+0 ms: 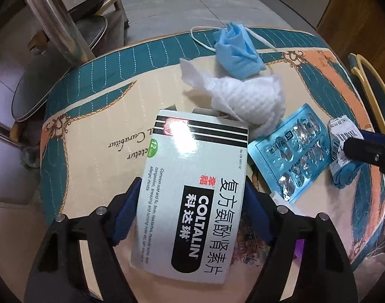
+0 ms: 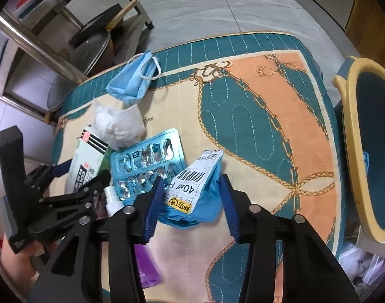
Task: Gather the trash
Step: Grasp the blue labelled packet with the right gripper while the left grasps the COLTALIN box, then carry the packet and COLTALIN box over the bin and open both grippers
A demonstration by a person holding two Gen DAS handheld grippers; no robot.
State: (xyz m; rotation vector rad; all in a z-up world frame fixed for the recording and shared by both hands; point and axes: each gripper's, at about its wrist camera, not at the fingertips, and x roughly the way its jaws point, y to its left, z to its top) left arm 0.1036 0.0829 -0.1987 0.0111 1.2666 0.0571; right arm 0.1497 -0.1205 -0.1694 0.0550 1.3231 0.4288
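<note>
A table (image 2: 255, 116) under a quilted cloth of teal, peach and cream fills the middle of both views, with a grey tiled floor (image 2: 217, 5) across the top and a teal chair with a cream rim (image 2: 369, 151) at the right edge of the right wrist view. A metal rack with a pot lid (image 2: 91, 48) sits in the upper left.

The trash lies in a cluster on the cream part of the cloth. Lower centre in the left wrist view, a white medicine box (image 1: 192, 176) printed COLTALIN is clamped by the left gripper (image 1: 192, 192), whose blue pads press its two long sides. Above the box lies a crumpled white tissue (image 1: 242, 98), touching it, and a crumpled blue face mask (image 1: 237, 50) lies at the top of the pile, against the tissue.

To the right of the box lies a blue blister pack (image 1: 290, 151), its foil pockets burst. In the right wrist view, just right of the blister pack, a crumpled blue bag with a white barcode label (image 2: 192, 194) sits between the jaws of the right gripper (image 2: 192, 202). The left pad touches the label; the right pad stands just clear of the bag, so the jaws are parted.

A purple bottle (image 2: 148, 270) shows at the bottom, behind the right gripper's left finger.
</note>
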